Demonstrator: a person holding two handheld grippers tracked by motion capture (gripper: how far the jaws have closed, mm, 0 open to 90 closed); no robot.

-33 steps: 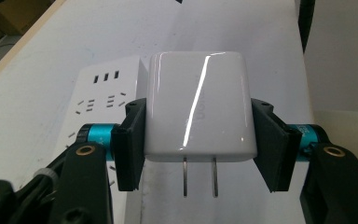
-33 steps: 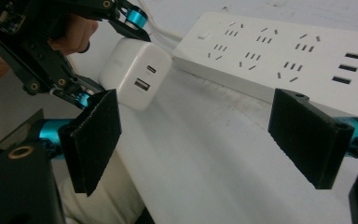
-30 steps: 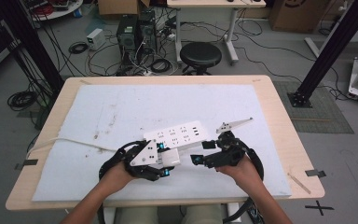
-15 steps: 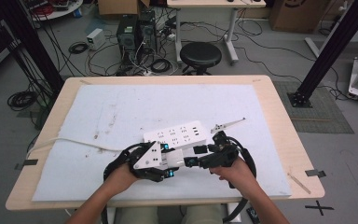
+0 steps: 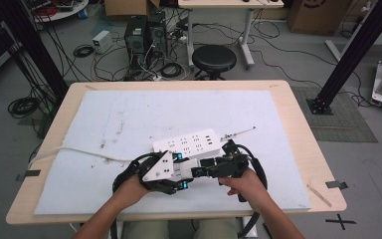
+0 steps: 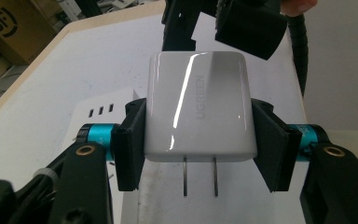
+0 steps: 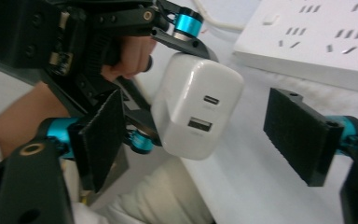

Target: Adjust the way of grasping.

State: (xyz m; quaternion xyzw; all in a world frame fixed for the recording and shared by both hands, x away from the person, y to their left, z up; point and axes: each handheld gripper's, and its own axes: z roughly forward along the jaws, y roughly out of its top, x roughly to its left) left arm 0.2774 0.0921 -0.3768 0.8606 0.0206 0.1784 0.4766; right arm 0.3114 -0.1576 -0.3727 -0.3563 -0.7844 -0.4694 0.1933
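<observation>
Left tongs (image 6: 198,135) clamp my white charger (image 6: 198,107); right tongs (image 7: 200,135) gape around it, just been closing, pads not touching.

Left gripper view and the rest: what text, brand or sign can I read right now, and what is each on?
"UGREEN": grey lettering running sideways down the face of the white charger, seen in the left gripper view.
"SF": black logo on the cardboard box at that view's top left corner; only partly in frame.
Power strip: no readable print.
Charger's port end in the right gripper view: no lettering that I can make out.
</observation>
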